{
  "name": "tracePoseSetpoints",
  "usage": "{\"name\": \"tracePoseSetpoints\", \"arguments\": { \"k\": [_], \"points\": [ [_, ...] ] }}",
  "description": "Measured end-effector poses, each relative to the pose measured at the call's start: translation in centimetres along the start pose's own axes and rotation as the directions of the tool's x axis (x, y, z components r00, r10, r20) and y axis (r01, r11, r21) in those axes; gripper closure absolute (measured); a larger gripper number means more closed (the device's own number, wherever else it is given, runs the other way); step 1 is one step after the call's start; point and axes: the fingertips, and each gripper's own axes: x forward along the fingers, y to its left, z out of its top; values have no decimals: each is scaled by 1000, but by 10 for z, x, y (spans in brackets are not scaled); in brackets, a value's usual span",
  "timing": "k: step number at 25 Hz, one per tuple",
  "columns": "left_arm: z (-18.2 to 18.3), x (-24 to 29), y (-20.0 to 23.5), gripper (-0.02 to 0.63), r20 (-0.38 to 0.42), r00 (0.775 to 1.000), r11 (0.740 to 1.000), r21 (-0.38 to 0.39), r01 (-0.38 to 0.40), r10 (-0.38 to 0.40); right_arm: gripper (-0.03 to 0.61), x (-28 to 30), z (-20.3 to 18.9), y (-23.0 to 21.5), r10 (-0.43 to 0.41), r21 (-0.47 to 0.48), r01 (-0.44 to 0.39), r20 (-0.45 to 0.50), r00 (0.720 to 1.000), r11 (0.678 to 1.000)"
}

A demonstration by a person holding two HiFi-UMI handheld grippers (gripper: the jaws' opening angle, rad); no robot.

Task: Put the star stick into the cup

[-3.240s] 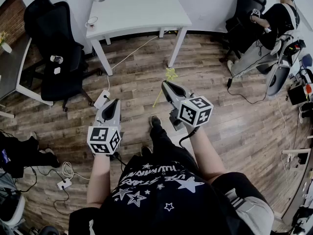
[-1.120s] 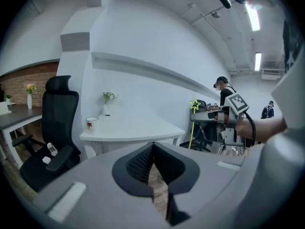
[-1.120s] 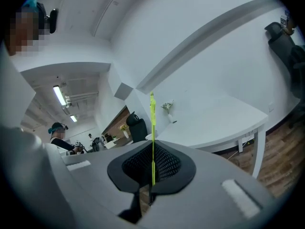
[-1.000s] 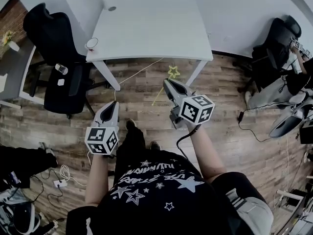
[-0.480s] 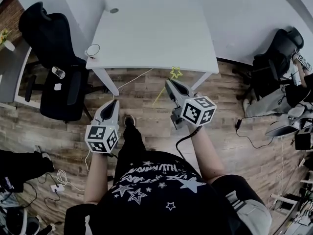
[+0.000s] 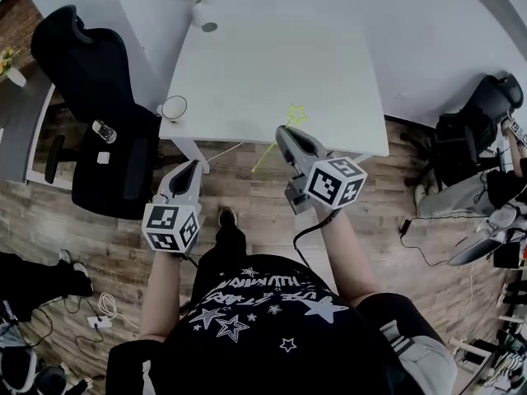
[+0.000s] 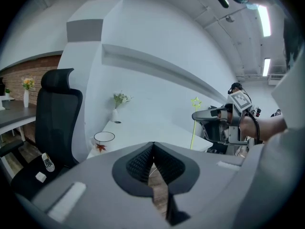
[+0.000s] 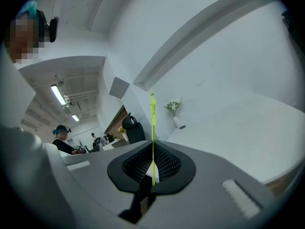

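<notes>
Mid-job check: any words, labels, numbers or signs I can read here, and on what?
Black shirt: white lettering among printed stars, upside down and creased, too unclear to read.
Left hand-held gripper and right hand-held gripper: cube faces carry square black-and-white patterns, no letters or digits.
Cup: red leaf motif, no text.
Star stick: no print.
Nothing else is legible.

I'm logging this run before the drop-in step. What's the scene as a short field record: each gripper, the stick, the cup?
right gripper: shut on star stick
star stick: upright, star end up
left gripper: shut, empty
cup: upright, front-left corner of table
vase: far edge of table, holding flowers
task state: stick not yet in cup
</notes>
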Motion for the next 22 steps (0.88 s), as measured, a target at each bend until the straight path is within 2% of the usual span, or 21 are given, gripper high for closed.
{"name": "tracePoseSetpoints", "arguments": {
  "k": [6, 16, 22],
  "points": [
    [22, 19, 49, 611, 12, 1000, 1000, -9, -25, 25, 557, 67, 22, 16, 53, -24, -53, -10, 999, 998],
    [49, 40, 131, 611, 28, 998, 998, -24, -56, 57, 557, 169, 42, 48, 145, 1, -145, -18, 989, 989],
    [53, 53, 160, 611, 35, 997, 997, -34, -65, 66, 557, 212, 46, 55, 181, 26, -181, -27, 983, 983]
  ]
}}
